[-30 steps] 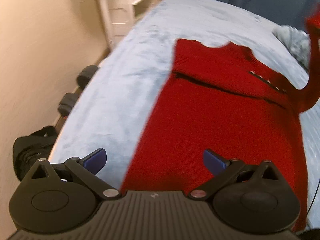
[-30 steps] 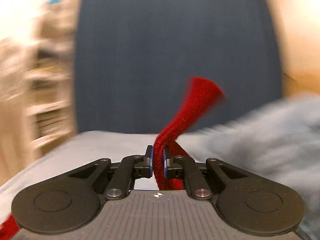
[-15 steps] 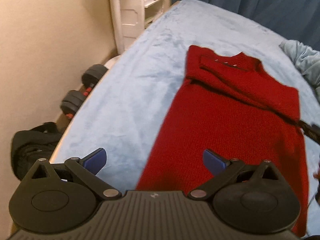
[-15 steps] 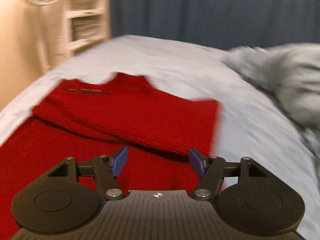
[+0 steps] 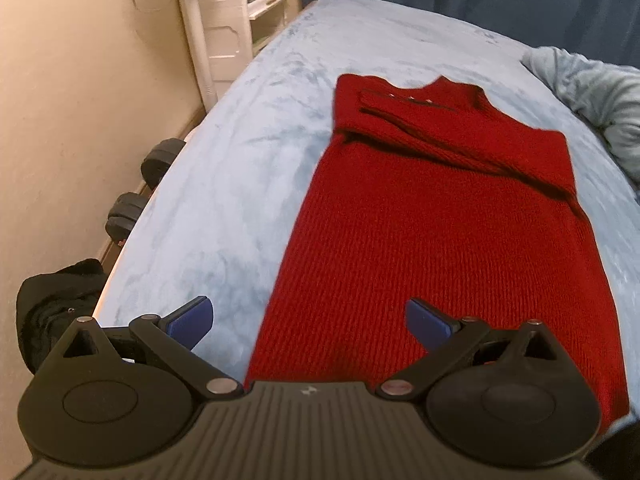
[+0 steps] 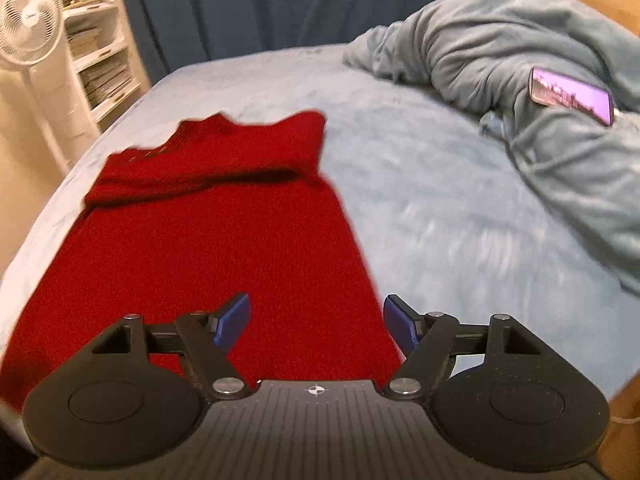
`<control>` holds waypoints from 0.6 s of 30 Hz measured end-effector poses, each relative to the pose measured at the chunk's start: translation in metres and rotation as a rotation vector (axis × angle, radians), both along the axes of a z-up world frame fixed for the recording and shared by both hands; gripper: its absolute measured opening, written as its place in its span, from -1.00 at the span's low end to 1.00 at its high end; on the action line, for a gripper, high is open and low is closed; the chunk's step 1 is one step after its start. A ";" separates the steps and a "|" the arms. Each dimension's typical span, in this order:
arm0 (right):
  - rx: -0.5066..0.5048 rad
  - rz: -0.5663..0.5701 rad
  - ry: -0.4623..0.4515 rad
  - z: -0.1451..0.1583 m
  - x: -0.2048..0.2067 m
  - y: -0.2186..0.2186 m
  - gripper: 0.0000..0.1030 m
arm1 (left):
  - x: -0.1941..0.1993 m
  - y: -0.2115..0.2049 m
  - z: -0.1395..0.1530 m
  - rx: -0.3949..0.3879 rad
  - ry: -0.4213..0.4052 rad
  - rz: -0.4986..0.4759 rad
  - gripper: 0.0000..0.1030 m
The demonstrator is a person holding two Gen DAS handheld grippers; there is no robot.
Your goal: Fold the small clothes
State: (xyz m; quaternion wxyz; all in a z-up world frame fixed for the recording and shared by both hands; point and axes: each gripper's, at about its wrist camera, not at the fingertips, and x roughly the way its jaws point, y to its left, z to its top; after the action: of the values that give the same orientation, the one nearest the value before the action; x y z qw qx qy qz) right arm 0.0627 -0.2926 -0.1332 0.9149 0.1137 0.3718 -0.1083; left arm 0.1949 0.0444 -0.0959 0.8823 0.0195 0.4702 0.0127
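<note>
A red knit sweater [image 5: 436,224] lies flat on the light blue bed [image 5: 248,168], collar at the far end, both sleeves folded across the chest. It also shows in the right wrist view [image 6: 216,240]. My left gripper [image 5: 308,320] is open and empty, above the sweater's near left hem edge. My right gripper [image 6: 316,320] is open and empty, above the sweater's near right edge.
A bunched grey-blue blanket [image 6: 520,80] lies at the right of the bed with a lit phone [image 6: 572,96] on it. A white fan [image 6: 28,20] and shelves [image 6: 96,40] stand at the left. Dumbbells [image 5: 144,180] and a black bag [image 5: 56,304] lie on the floor by the wall.
My right gripper let go of the red sleeve, which now lies folded across the chest, and drew back toward the hem. My left gripper stayed open and drew back a little.
</note>
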 end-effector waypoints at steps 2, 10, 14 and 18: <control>0.006 0.004 0.000 0.007 -0.015 0.012 0.49 | -0.013 0.002 0.000 0.012 -0.001 -0.017 0.99; -0.010 0.023 -0.043 0.030 -0.044 0.033 0.53 | -0.056 0.013 0.007 0.006 -0.025 -0.051 0.99; -0.018 0.028 -0.054 0.035 -0.053 0.039 0.55 | -0.066 0.014 0.006 0.007 -0.027 -0.062 0.99; -0.024 0.026 -0.051 0.035 -0.054 0.041 0.57 | -0.064 0.014 0.004 -0.002 -0.022 -0.060 0.99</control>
State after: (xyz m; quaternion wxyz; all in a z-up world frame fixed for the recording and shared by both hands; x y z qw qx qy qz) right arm 0.0085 -0.2519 -0.0983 0.9268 0.1006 0.3484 -0.0980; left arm 0.1314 0.0584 -0.0920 0.8875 0.0325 0.4595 -0.0143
